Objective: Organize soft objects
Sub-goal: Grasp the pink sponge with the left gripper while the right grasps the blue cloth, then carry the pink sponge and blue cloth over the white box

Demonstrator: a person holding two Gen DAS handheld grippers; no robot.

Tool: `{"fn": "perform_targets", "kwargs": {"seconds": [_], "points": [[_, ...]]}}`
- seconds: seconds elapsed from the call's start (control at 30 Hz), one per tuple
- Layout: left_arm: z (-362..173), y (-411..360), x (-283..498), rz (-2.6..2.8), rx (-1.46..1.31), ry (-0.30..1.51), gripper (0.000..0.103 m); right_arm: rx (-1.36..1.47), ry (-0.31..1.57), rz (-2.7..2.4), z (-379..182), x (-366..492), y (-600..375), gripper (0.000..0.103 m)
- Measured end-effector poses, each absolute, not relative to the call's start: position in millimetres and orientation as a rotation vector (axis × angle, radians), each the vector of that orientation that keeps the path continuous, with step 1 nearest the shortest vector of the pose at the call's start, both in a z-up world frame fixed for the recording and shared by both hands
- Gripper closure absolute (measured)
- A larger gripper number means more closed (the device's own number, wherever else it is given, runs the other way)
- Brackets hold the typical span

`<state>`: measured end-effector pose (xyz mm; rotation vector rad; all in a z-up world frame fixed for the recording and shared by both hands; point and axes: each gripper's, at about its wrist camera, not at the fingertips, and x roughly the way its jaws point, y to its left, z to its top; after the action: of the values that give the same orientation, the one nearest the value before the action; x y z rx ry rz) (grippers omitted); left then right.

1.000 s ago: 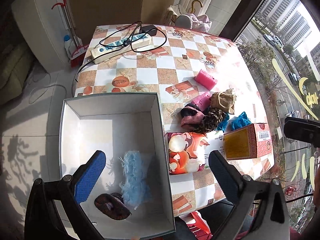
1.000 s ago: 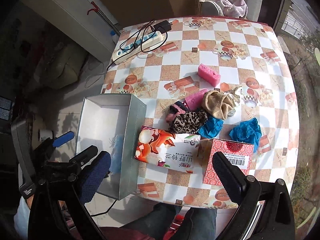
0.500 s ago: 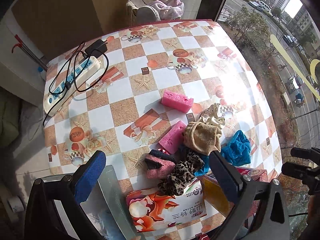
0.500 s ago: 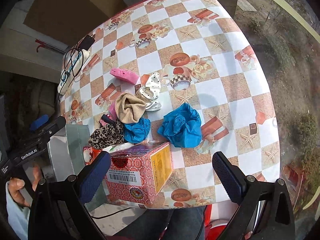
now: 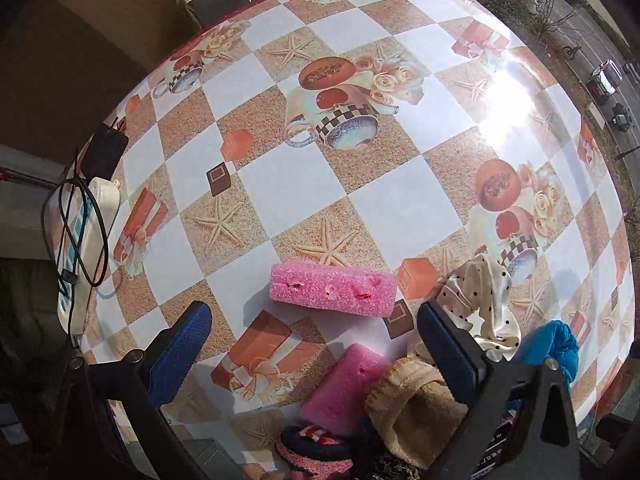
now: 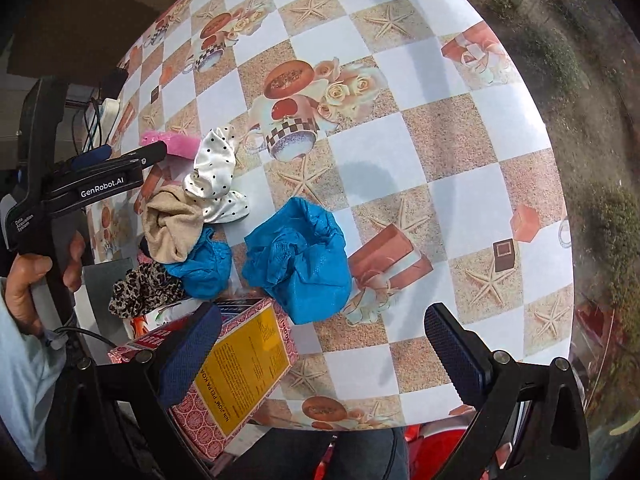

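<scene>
My left gripper (image 5: pixel 312 340) is open and empty, just short of a pink sponge (image 5: pixel 333 289) lying flat on the checked tablecloth (image 5: pixel 288 184). A second pink sponge (image 5: pixel 345 388), a beige sock (image 5: pixel 408 412) and a white dotted cloth (image 5: pixel 480 304) lie below and right of it. My right gripper (image 6: pixel 320 344) is open and empty above a crumpled blue cloth (image 6: pixel 300 256). A smaller blue cloth (image 6: pixel 204 264), the beige sock (image 6: pixel 172 228), the dotted cloth (image 6: pixel 216 172) and a leopard scrunchie (image 6: pixel 144 288) lie left of it.
A red and yellow carton (image 6: pixel 244 372) stands at the table's near edge by my right gripper's left finger. A white power strip with black cables (image 5: pixel 80 232) lies at the table's left edge. The grey box's corner (image 6: pixel 104 292) shows at the left.
My left gripper has swung from over the grey box to the table and closed in on the pink sponge. My right gripper has moved closer to the big blue cloth.
</scene>
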<state>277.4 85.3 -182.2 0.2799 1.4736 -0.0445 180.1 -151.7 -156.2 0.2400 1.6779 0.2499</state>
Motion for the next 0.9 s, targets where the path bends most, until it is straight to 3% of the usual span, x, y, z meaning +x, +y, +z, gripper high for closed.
{"fn": "perform_targets", "kwargs": {"seconds": [0.17,0.4,0.5,0.7,0.77,0.83,0.9], "points": [[-204,82,286,-0.032,0.303,1.520,0.000,0.228,1.716,0.271,-189,194,-131,0.001],[-220,83,294,-0.015,0.319,1.552,0.001,0.006,1.743,0.261,-229,195,-97,0.001],[-224,83,296,-0.006,0.330,1.564,0.007,-0.030,1.751,0.239,-239,193,-95,0.000],[-233,85,294,-0.005,0.306,1.606,0.009,-0.106,1.743,0.210,-241,186,-85,0.000],[-233,87,292,-0.011,0.303,1.607,0.011,-0.156,1.759,0.203,-244,185,-78,0.000],[-231,88,294,-0.017,0.291,1.599,0.025,-0.201,1.776,0.205,-245,178,-67,0.000],[-226,86,297,-0.025,0.287,1.584,0.025,-0.160,1.774,0.210,-243,177,-70,0.000]]}}
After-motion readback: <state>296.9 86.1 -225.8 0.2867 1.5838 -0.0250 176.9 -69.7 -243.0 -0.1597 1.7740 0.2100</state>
